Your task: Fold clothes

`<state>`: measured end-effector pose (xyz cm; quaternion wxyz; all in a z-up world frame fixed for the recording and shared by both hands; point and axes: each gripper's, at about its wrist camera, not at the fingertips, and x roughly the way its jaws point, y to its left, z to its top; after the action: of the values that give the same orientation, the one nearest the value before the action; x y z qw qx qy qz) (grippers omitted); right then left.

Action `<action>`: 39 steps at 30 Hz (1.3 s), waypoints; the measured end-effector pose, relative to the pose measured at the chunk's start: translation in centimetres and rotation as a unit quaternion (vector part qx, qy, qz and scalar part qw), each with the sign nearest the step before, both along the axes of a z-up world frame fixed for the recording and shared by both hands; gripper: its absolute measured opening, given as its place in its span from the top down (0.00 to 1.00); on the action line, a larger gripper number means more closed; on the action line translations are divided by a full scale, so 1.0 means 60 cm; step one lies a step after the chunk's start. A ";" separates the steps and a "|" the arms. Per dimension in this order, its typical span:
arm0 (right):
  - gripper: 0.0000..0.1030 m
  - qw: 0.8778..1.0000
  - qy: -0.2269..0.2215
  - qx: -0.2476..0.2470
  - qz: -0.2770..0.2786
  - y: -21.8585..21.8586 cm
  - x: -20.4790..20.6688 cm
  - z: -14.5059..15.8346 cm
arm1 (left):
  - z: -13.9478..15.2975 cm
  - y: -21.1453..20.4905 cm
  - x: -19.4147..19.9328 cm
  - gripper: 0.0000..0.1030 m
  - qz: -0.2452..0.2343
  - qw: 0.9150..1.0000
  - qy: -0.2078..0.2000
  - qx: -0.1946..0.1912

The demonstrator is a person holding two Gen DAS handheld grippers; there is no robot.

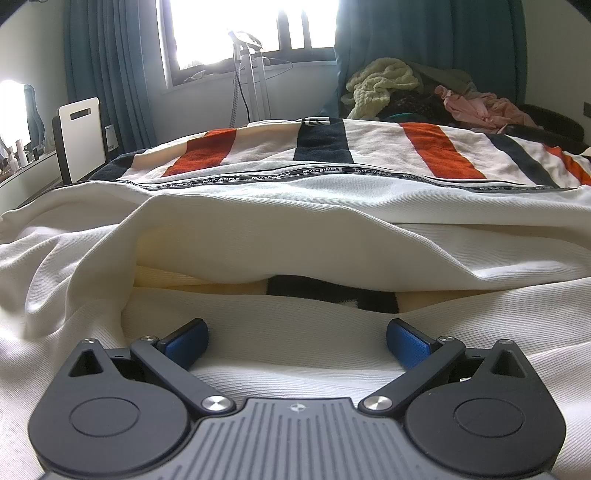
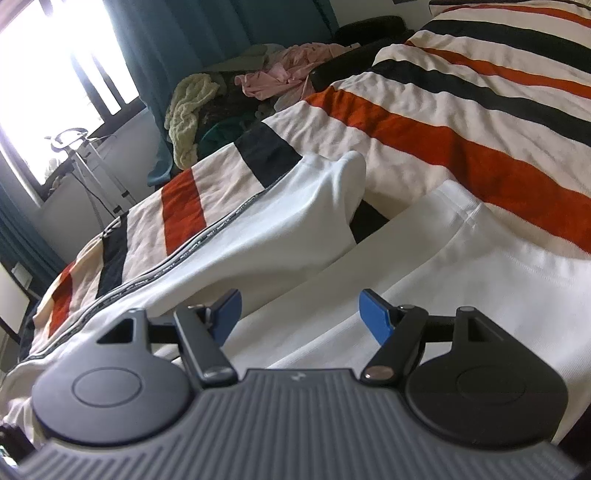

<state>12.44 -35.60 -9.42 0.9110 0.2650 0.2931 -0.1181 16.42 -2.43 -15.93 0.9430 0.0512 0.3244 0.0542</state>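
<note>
White garment spread on bed, fold barely started; left tool and right tool both wide, gripping nothing; next up, pinch near edge

A bedroom in a home: a bed under a striped blanket, teal curtains at the window, clothes heaped alongside.

Garment spread on the bed, clothes heap beyond it

The garment lies on the blanket covering the bed, its taped seam running across toward the far edge. Behind the bed's far right corner sits a heap of clothes; behind the far edge stands a steamer stand before the window.
</note>
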 end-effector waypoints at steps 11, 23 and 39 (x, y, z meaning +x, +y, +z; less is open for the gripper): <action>0.29 1.000 0.006 -0.001 -0.006 -0.001 0.001 -0.004 | 0.000 0.000 0.000 0.00 0.000 1.000 0.000 0.000; 0.29 1.000 0.009 0.004 -0.009 -0.005 0.002 -0.007 | 0.000 0.000 0.000 0.00 0.000 1.000 0.000 0.000; 0.29 0.991 -0.029 0.128 -0.024 -0.061 0.011 -0.025 | -0.003 -0.008 0.000 0.00 0.002 1.000 -0.002 0.016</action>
<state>13.13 -39.29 -10.89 0.8746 0.3898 0.2728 -0.0939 16.45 -2.93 -16.13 0.9426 0.0657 0.3217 0.0613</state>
